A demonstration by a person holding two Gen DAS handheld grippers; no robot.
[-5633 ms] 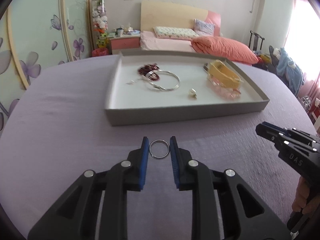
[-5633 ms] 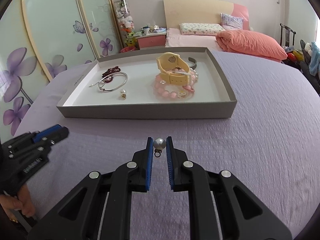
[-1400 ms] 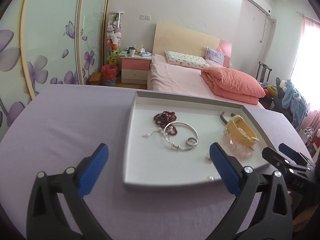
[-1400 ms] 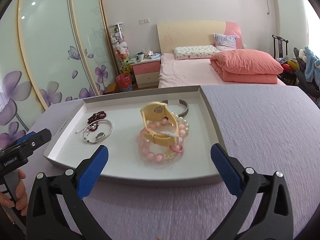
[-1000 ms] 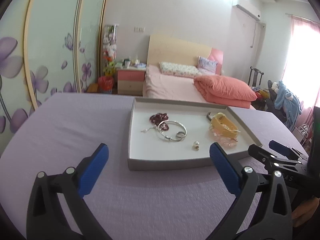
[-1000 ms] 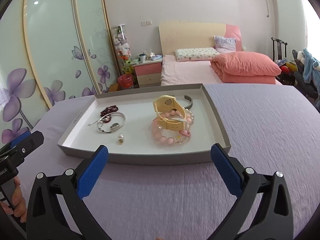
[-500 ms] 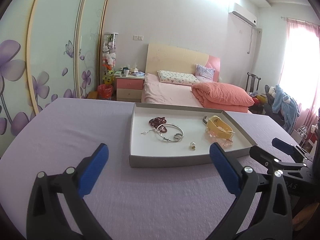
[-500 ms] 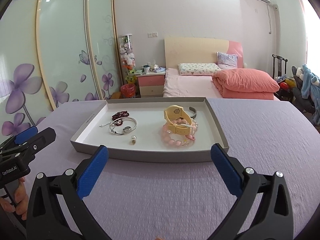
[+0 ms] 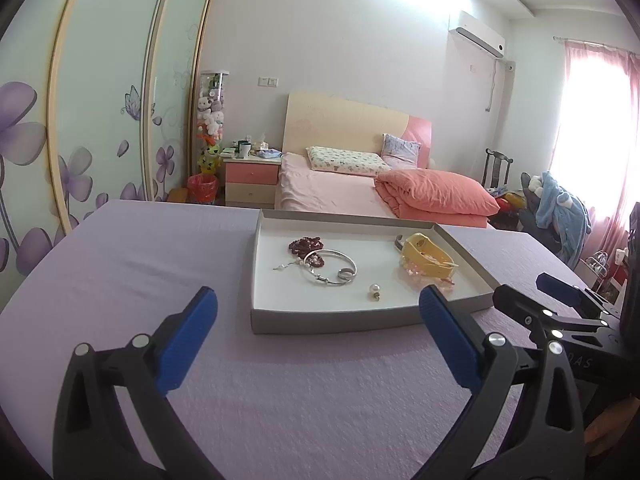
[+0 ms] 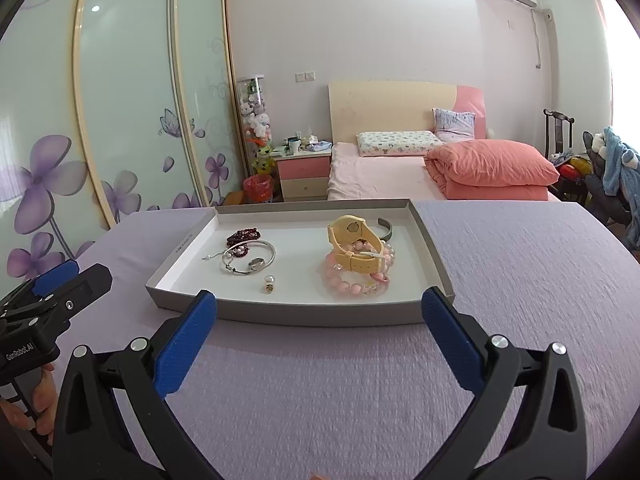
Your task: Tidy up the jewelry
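Note:
A grey tray point(image 9: 332, 322) point(image 10: 320, 316) lies on the purple table. In it are a dark red bead bracelet point(image 9: 306, 245) point(image 10: 244, 236), a silver bangle point(image 9: 316, 278) point(image 10: 234, 270) with a silver ring point(image 9: 346, 274) point(image 10: 256, 263) inside it, a pearl earring point(image 9: 375, 290) point(image 10: 269, 282), a yellow watch point(image 9: 426, 258) point(image 10: 354, 246), a pink bead bracelet point(image 10: 352, 286) and a grey cuff point(image 10: 386, 228). My left gripper point(image 9: 318, 330) is wide open and empty, held back from the tray's near edge. My right gripper point(image 10: 320, 326) is also wide open and empty, in front of the tray.
The purple tablecloth point(image 9: 140, 264) covers the table around the tray. Behind the table stand a bed point(image 10: 400, 172), a nightstand point(image 10: 306, 174) and a flowered wardrobe point(image 10: 120, 120). The other gripper shows at each view's side, the right one point(image 9: 560, 312) and the left one point(image 10: 52, 292).
Both grippers had been shut on a ring and a pearl earring; those now lie in the tray. Both grippers have since drawn back and up from the tray, jaws wide open.

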